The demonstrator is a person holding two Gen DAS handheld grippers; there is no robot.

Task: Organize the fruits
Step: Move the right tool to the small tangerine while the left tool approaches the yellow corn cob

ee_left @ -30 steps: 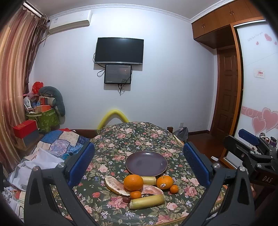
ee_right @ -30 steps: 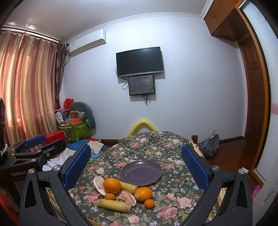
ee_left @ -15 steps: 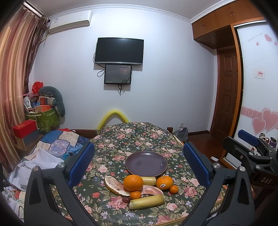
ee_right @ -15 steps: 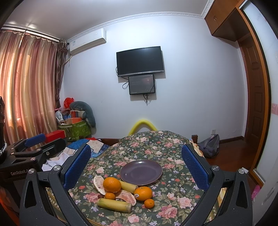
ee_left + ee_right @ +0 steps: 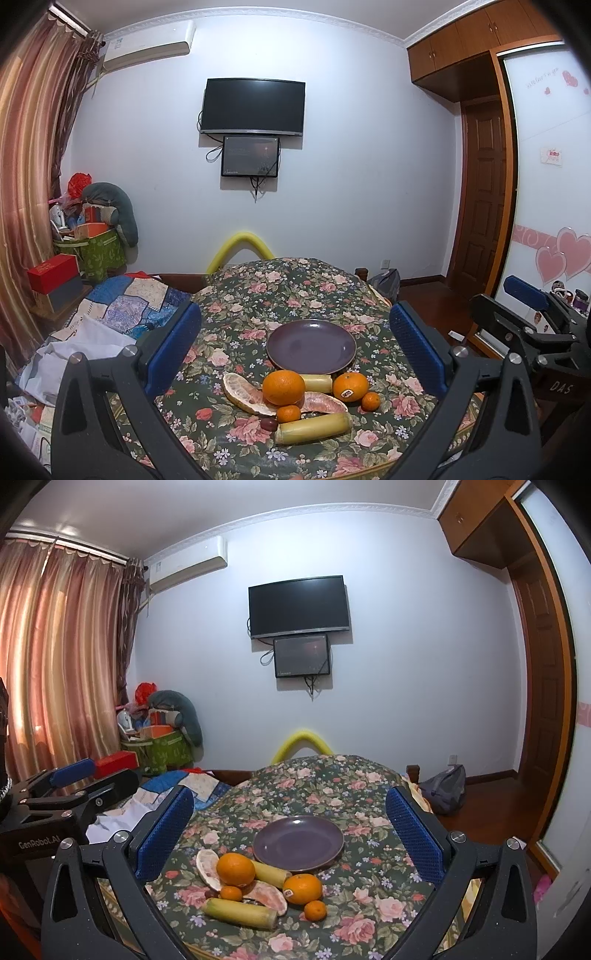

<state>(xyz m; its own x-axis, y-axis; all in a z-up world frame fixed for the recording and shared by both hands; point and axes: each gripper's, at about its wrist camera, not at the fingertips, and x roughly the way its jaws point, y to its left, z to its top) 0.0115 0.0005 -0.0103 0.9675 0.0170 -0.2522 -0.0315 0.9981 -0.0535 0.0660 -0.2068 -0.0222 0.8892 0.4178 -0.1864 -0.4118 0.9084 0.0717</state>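
An empty purple plate (image 5: 311,346) (image 5: 298,843) sits on a floral tablecloth. In front of it lie two large oranges (image 5: 283,387) (image 5: 350,386), two small tangerines (image 5: 288,413) (image 5: 370,401), two pomelo pieces (image 5: 242,393) (image 5: 325,403), two yellow-green cane pieces (image 5: 313,428) (image 5: 316,383) and a small dark red fruit (image 5: 269,424). My left gripper (image 5: 295,354) is open and empty, held back from the fruit. My right gripper (image 5: 290,836) is open and empty too. In the right wrist view the large oranges (image 5: 235,868) (image 5: 302,888) lie nearest.
The round table (image 5: 295,280) has a rim close below both grippers. A bed with quilts and papers (image 5: 122,302) lies at left, boxes and a green bin (image 5: 92,251) behind it. A yellow foam arch (image 5: 240,247) stands behind the table. A door (image 5: 484,199) is at right.
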